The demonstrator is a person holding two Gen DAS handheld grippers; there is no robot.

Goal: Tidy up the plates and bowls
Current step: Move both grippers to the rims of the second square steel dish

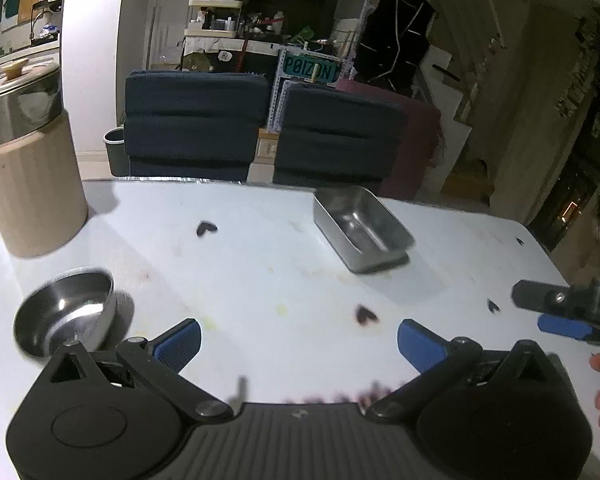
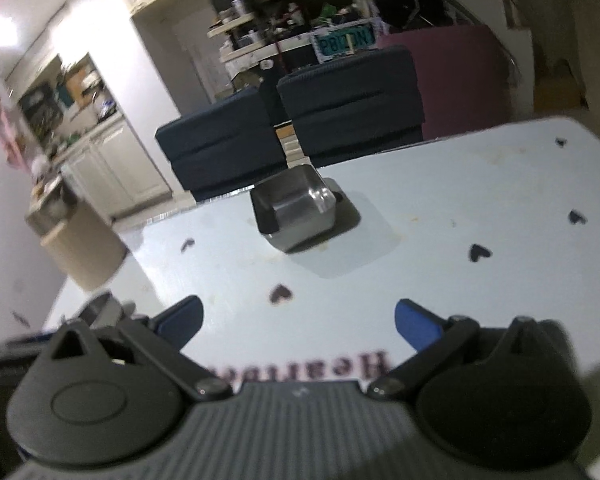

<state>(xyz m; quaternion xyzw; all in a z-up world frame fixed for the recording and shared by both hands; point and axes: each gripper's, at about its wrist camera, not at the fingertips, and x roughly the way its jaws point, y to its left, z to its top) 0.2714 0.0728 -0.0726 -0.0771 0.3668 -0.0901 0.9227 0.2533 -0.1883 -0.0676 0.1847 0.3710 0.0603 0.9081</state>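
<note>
A round steel bowl (image 1: 66, 312) sits tilted on the white table, just left of my left gripper (image 1: 299, 340), which is open with nothing between its blue pads. A rectangular steel tray (image 1: 362, 226) stands further back, right of centre. In the right wrist view the same tray (image 2: 296, 208) lies straight ahead, well beyond my right gripper (image 2: 299, 322), which is open and empty. The right gripper (image 1: 560, 312) also shows at the right edge of the left wrist view, held by a hand. A blurred bit of the bowl (image 2: 100, 308) peeks out at lower left.
A beige cylinder topped by a lidded steel pot (image 1: 24, 136) stands at the table's back left. Two dark blue chairs (image 1: 196, 124) face the far edge. The white tablecloth (image 1: 260, 264) carries small dark heart prints and stains.
</note>
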